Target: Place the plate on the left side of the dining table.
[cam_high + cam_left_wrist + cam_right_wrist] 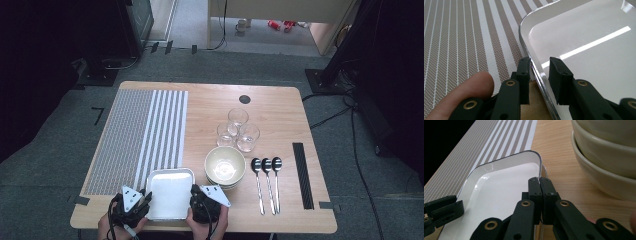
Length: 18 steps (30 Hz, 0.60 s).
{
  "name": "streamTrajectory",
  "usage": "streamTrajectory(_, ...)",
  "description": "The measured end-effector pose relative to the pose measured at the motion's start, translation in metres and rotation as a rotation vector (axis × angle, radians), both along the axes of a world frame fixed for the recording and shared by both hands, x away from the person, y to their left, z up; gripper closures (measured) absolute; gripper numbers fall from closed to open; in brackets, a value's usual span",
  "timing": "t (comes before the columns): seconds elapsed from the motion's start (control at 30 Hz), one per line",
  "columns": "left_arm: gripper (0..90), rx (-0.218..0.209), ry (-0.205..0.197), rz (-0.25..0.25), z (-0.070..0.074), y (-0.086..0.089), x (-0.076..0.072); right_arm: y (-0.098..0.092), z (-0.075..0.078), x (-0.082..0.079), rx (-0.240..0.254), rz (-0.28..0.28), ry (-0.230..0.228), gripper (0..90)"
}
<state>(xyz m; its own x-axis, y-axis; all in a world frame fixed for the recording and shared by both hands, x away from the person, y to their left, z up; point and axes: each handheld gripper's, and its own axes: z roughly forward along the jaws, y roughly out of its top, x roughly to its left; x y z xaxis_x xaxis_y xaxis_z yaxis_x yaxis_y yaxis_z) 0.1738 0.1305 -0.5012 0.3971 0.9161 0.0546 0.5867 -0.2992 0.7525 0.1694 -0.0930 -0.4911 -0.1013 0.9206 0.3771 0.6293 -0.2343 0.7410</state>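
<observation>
At the near edge of the table (280, 210) we hold a white tray (170, 196) between our two grippers. Our right gripper (540, 182) is clamped on the tray's right rim, while our left gripper (539, 65) straddles the left rim, jaws apart with a gap around it. Just right of the tray sit stacked bowls (225, 167), then three spoons (266, 182); three glasses (238, 131) stand behind. A striped mat (140, 135) lies under the tray's far left corner.

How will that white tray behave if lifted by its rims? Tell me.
The white tray is probably stiff, since its thin rim keeps a clean shape. Its glossy surface probably makes it slippery. With the left gripper open around its rim and the right gripper pinching, it may tilt.
</observation>
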Motion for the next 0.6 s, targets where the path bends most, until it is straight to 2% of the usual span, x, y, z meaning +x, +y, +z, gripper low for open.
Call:
streamTrajectory(0.1,69.9,-0.025,-0.017,0.007,0.004,0.003,-0.001,0.0,0.001,-0.001,-0.008,-0.001,-0.007,88.7)
streamTrajectory(0.33,67.9,-0.052,-0.035,0.02,0.007,0.007,-0.001,-0.002,0.006,-0.007,-0.041,-0.006,-0.038,88.6)
streamTrajectory(0.6,67.5,-0.096,-0.052,0.01,0.014,0.006,-0.005,-0.009,0.011,-0.016,-0.076,-0.024,-0.078,90.0)
